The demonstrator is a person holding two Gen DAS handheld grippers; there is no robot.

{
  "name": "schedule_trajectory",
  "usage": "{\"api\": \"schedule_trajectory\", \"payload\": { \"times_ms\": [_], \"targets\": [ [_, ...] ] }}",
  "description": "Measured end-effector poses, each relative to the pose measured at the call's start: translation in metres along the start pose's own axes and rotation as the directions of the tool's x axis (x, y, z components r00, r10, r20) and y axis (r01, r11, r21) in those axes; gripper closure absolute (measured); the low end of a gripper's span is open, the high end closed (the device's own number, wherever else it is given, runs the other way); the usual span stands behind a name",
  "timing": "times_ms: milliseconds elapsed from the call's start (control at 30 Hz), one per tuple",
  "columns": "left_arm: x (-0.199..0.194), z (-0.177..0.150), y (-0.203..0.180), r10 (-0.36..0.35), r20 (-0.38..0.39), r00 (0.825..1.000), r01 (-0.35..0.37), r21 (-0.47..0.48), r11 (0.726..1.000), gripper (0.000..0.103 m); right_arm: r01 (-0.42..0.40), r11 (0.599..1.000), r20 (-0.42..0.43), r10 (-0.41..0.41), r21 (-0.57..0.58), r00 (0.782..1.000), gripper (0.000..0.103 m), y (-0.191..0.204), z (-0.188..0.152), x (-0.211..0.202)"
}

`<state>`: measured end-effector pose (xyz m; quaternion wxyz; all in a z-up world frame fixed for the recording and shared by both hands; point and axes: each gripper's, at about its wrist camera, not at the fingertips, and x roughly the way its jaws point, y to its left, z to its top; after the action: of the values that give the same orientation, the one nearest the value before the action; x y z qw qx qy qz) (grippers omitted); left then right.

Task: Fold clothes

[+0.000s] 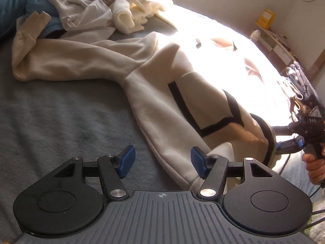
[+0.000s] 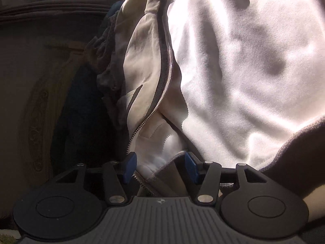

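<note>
We see a cream jacket (image 1: pixel 162 93) spread on the grey blanket (image 1: pixel 61 122), long axis from 10 to 4 o'clock.
Soft fleece, black trim, metal zip (image 2: pixel 162 85). Left gripper (image 1: pixel 162 162) spread wide, empty; right gripper (image 2: pixel 160 167) gapes around the hem.
</note>
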<state>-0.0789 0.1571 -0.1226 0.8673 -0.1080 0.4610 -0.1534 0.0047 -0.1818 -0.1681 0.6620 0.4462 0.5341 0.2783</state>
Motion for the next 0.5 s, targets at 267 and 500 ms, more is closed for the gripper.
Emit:
{"api": "schedule_trajectory", "payload": {
  "times_ms": [267, 500],
  "targets": [
    [0.017, -0.032, -0.021, -0.106, 0.04, 0.994, 0.107, -0.028, 0.994, 0.049, -0.01, 1.0, 0.023, 0.009, 0.024, 1.0, 0.047, -0.002, -0.009, -0.008],
    [0.008, -0.036, -0.026, -0.105, 0.076, 0.992, 0.106, -0.009, 0.994, 0.057, 0.025, 0.997, 0.005, -0.024, -0.066, 1.0, 0.047, 0.011, -0.013, -0.002]
  ]
}}
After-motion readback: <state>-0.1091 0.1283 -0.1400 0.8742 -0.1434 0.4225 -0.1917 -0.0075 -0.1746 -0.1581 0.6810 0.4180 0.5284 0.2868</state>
